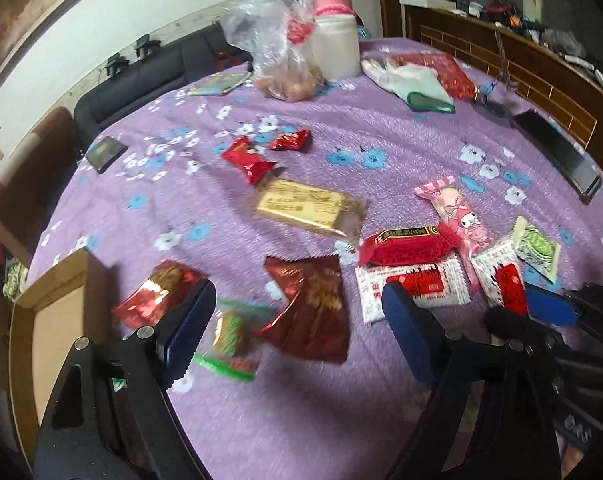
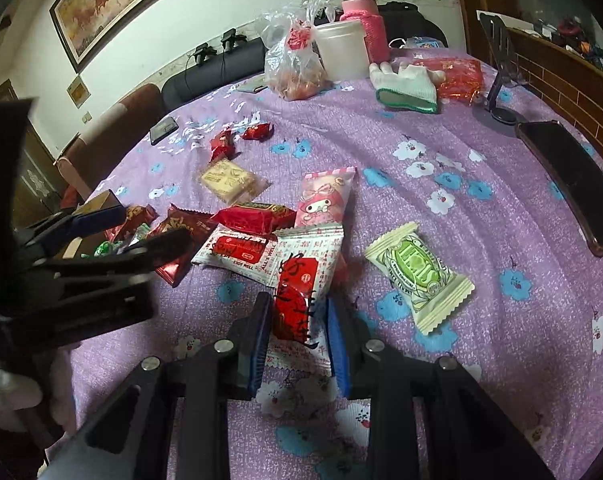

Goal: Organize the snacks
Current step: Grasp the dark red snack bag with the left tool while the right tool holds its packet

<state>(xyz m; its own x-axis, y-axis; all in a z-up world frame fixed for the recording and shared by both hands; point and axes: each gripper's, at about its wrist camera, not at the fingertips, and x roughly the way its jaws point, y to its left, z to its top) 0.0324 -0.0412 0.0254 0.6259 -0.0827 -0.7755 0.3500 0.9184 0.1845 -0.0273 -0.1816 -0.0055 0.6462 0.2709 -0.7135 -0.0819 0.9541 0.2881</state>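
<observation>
Several snack packets lie on a purple flowered cloth (image 1: 401, 128). In the left wrist view my left gripper (image 1: 297, 320) is open above a dark red foil packet (image 1: 313, 304), with a green-and-clear packet (image 1: 231, 332) and a red-gold packet (image 1: 157, 292) by its left finger. In the right wrist view my right gripper (image 2: 299, 336) is shut on a white-and-red packet (image 2: 301, 280), also visible in the left wrist view (image 1: 501, 276). A green-white packet (image 2: 419, 276), a pink cartoon packet (image 2: 325, 196), a red bar (image 2: 257, 216) and a yellow packet (image 2: 227, 180) lie around.
A cardboard box (image 1: 57, 320) sits at the table's left edge. At the back stand a plastic bag of food (image 1: 285, 60), a white tub (image 1: 335, 46), a pink bottle (image 2: 365, 24) and a glove (image 2: 405, 84). A black phone (image 2: 569, 176) and a phone stand (image 2: 499, 76) are at the right.
</observation>
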